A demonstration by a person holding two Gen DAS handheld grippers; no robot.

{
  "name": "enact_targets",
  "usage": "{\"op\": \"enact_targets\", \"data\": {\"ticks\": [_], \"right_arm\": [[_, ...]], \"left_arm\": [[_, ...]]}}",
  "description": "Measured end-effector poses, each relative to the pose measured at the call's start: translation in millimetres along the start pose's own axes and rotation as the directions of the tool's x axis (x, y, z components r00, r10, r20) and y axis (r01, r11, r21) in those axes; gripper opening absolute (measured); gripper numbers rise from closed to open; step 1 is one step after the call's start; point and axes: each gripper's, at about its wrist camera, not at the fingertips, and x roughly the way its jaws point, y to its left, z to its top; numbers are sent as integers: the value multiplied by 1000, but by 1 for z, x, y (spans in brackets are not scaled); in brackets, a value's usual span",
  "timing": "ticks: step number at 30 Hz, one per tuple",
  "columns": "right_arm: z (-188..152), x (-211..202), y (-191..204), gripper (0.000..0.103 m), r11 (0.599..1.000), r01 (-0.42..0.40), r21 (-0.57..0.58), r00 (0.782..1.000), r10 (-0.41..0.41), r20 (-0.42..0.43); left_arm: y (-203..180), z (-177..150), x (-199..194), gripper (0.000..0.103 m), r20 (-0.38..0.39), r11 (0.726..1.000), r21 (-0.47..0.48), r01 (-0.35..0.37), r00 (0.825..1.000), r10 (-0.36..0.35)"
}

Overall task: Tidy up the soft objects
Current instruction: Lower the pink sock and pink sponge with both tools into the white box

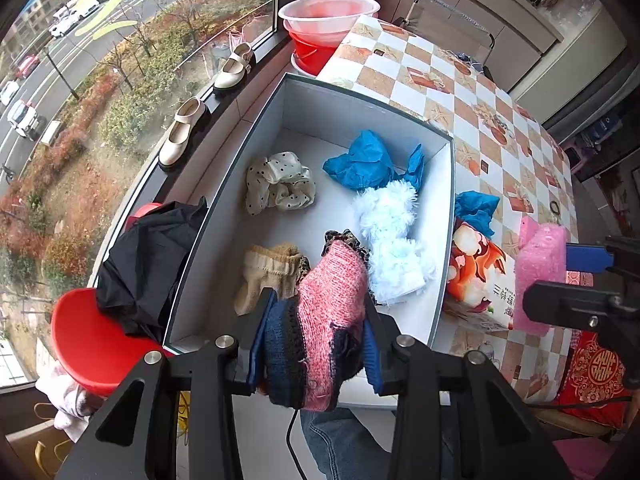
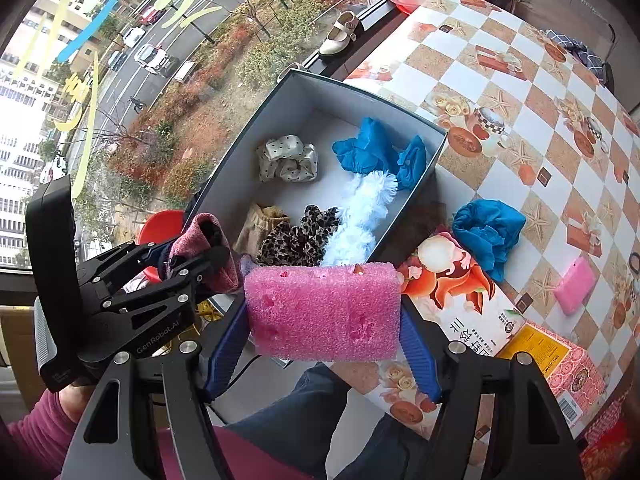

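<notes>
My left gripper (image 1: 316, 312) is shut on a pink and navy knitted sock (image 1: 328, 320), held over the near end of the grey box (image 1: 448, 216). The sock and left gripper also show in the right wrist view (image 2: 204, 248). My right gripper (image 2: 324, 312) is shut on a pink foam block (image 2: 324, 312), just in front of the box's near edge; it also shows in the left wrist view (image 1: 538, 272). In the box lie a polka-dot scrunchie (image 1: 278, 182), blue cloth (image 1: 368, 162), a fluffy white piece (image 1: 390, 240), a beige sock (image 1: 268, 274) and a leopard scrunchie (image 2: 300, 236).
On the checkered table (image 2: 500, 92) lie another blue cloth (image 2: 486, 230), a small pink foam piece (image 2: 574, 286) and printed cartons (image 2: 468, 304). A red stool (image 1: 88, 344) with black fabric (image 1: 148, 264) stands left of the box. Shoes (image 1: 180, 132) sit on the windowsill; basins (image 1: 328, 16) stand beyond.
</notes>
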Motion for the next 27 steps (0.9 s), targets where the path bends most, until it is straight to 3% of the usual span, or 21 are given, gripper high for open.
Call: {"op": "enact_targets", "data": {"ticks": [27], "right_arm": [[19, 5, 18, 72, 998, 15, -57, 1000, -15, -5]], "left_arm": [[3, 2, 6, 42, -4, 1000, -23, -5, 1000, 5]]}}
